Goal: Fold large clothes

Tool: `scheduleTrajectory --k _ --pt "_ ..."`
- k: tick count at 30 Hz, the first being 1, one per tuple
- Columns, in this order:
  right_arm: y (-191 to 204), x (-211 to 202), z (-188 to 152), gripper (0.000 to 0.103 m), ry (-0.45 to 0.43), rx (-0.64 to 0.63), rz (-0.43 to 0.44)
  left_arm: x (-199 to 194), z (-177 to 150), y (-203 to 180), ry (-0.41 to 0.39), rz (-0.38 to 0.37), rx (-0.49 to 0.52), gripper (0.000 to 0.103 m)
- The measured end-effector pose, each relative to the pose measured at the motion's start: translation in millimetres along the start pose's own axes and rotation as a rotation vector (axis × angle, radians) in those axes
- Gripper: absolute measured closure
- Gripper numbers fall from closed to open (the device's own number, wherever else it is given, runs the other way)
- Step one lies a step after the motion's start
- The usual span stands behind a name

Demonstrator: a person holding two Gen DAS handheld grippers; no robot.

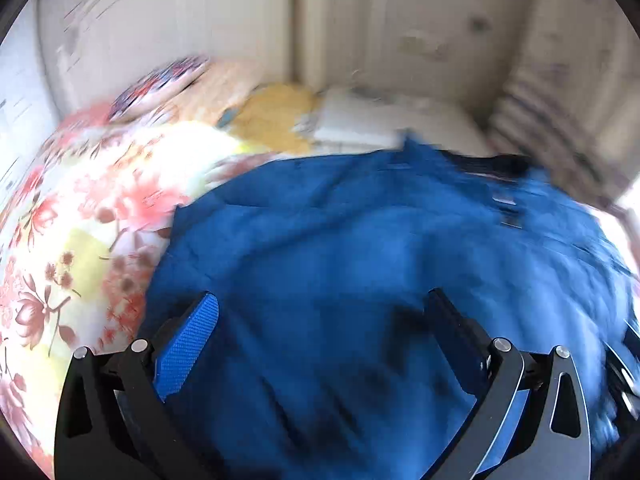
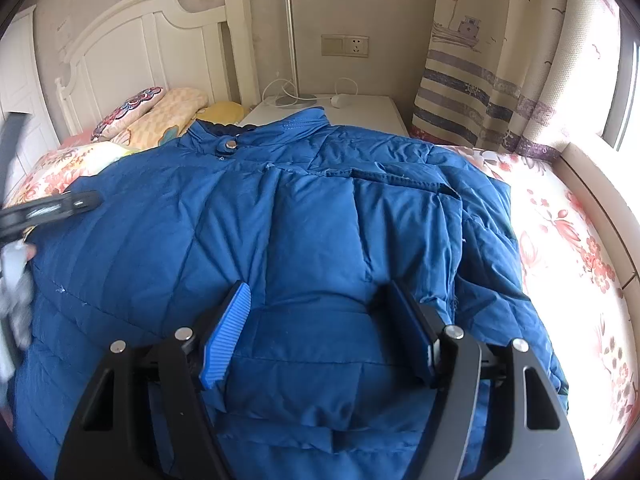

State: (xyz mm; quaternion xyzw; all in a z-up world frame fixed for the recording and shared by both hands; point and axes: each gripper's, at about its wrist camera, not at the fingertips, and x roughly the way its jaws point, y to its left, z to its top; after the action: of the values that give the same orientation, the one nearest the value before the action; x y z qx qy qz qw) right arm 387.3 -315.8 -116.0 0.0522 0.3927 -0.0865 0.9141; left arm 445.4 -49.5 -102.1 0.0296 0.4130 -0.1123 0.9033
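Note:
A large blue quilted jacket (image 2: 320,232) lies spread on the bed, collar toward the headboard; it also fills the blurred left wrist view (image 1: 360,260). A sleeve is folded over its front. My right gripper (image 2: 320,300) is open and empty, its jaws straddling the folded sleeve just above the jacket. My left gripper (image 1: 320,304) is open and empty above the jacket's left part. In the right wrist view the left gripper (image 2: 60,204) shows at the jacket's left edge.
The flowered bedsheet (image 2: 560,240) is bare to the right and left (image 1: 72,240) of the jacket. Pillows (image 2: 160,116) lie by the white headboard (image 2: 140,48). A white nightstand (image 2: 360,112) with a lamp and a striped curtain (image 2: 480,88) stand behind.

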Motion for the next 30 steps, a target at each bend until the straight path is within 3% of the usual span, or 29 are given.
scheduleTrajectory --k 4,7,8,17,21,23,27,30 --pt "0 0 0 0.033 0.0 0.0 0.0 -43 -48 -43 -0.011 -0.004 0.204 0.004" --pt "0 0 0 0.033 -0.001 0.0 0.0 -41 -87 -58 0.042 0.016 0.292 0.004" --pt "0 0 0 0.033 -0.001 -0.001 -0.001 -40 -97 -57 0.004 0.019 0.299 0.004" --pt "2 -1 0 0.028 0.005 -0.011 -0.002 -39 -97 -50 0.016 -0.023 0.255 0.004" --pt "7 -30 -8 0.028 -0.04 0.025 -0.02 -42 -98 -47 0.012 -0.024 0.245 0.004" --pt "17 -44 -19 0.022 -0.064 0.007 -0.016 -42 -97 -45 0.011 -0.026 0.239 0.004" --pt "43 -27 -36 0.013 0.023 -0.14 -0.116 -42 -97 -44 0.008 -0.024 0.237 0.004" --pt "43 -22 -34 0.011 0.044 -0.144 -0.116 -42 -96 -42 0.008 -0.023 0.223 0.004"
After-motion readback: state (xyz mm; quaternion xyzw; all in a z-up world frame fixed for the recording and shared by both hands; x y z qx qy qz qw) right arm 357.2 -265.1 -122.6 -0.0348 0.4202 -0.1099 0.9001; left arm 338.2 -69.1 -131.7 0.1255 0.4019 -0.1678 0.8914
